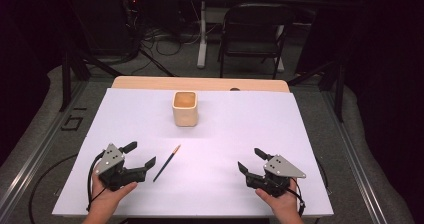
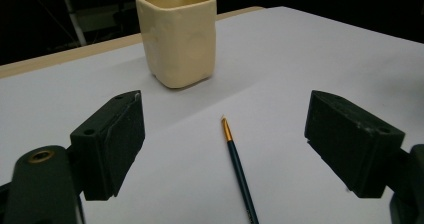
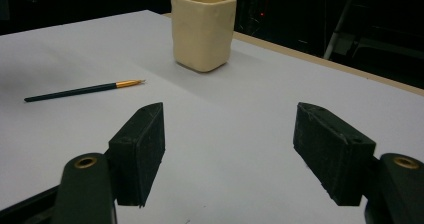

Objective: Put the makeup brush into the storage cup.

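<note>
A white sheet (image 1: 215, 134) covers a table seen from above, and a person's two hands come in from the near edge, each holding a black two-jaw gripper. The left gripper (image 1: 139, 154) rests near the left front of the sheet with its jaws spread wide and nothing between them. Just to its right lies a thin paintbrush (image 1: 167, 163) with a dark handle and a gold ferrule, flat on the sheet, its bristle tip pointing toward the far side. In the left gripper view the brush runs up between the open jaws without touching either. The right gripper (image 1: 251, 160) sits well apart at the right front, also wide open and empty. A cream square ceramic cup (image 1: 185, 108) stands upright at the far middle of the sheet, well beyond the brush tip. The work in hand looks like picking up the brush, probably to stand it in the cup. The brush is slim and lies flush on the surface, so the jaws could close over it and miss, roll it sideways, or pinch the sheet. A grip far from the middle could let it tilt and slip.
</note>
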The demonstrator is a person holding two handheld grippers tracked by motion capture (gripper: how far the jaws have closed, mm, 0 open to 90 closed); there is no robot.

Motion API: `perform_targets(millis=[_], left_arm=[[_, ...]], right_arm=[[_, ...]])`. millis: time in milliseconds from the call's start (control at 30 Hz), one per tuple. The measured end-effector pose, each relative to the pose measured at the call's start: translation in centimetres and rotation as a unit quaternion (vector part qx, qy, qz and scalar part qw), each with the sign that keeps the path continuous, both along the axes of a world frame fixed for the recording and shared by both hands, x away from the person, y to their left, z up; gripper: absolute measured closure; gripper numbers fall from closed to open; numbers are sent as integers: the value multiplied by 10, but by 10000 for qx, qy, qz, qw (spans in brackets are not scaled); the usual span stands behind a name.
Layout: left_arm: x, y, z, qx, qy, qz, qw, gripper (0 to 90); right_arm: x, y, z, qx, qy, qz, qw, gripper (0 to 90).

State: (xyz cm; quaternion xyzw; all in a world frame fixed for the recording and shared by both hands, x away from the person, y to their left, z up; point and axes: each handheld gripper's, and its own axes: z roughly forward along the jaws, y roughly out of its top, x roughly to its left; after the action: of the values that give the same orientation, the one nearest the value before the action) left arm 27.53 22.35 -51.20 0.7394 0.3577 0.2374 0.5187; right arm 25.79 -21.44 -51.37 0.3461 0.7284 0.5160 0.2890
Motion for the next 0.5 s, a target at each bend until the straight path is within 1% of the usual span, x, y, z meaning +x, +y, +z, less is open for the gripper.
perform_targets(millis=[100,133,167,200,267,300,400,467,500], left_arm=[[0,0,0,36,19,12,10000,165],[0,0,0,6,16,38,10000,165],[0,0,0,6,16,38,10000,165],[0,1,1,15,49,39,10000,165],[0,1,1,26,120,54,9999,165],[0,1,1,26,120,54,9999,170],[1,1,1,5,158,80,9998,177],[1,1,2,-47,201,66,9998,178],[1,1,2,-47,228,53,9997,183]], right_arm=[[1,0,-1,-10,6,-13,10000,287],[1,-1,-1,-22,14,-9,10000,286],[1,0,-2,21,-41,-23,10000,286],[1,0,-2,21,-41,-23,10000,286],[2,-3,-2,-1,29,-35,10000,287],[3,-3,-2,2,60,-36,10000,290],[4,-4,-3,21,61,-38,10000,308],[4,-4,-3,13,66,-52,10000,311],[3,-5,-2,21,115,-52,9999,312]])
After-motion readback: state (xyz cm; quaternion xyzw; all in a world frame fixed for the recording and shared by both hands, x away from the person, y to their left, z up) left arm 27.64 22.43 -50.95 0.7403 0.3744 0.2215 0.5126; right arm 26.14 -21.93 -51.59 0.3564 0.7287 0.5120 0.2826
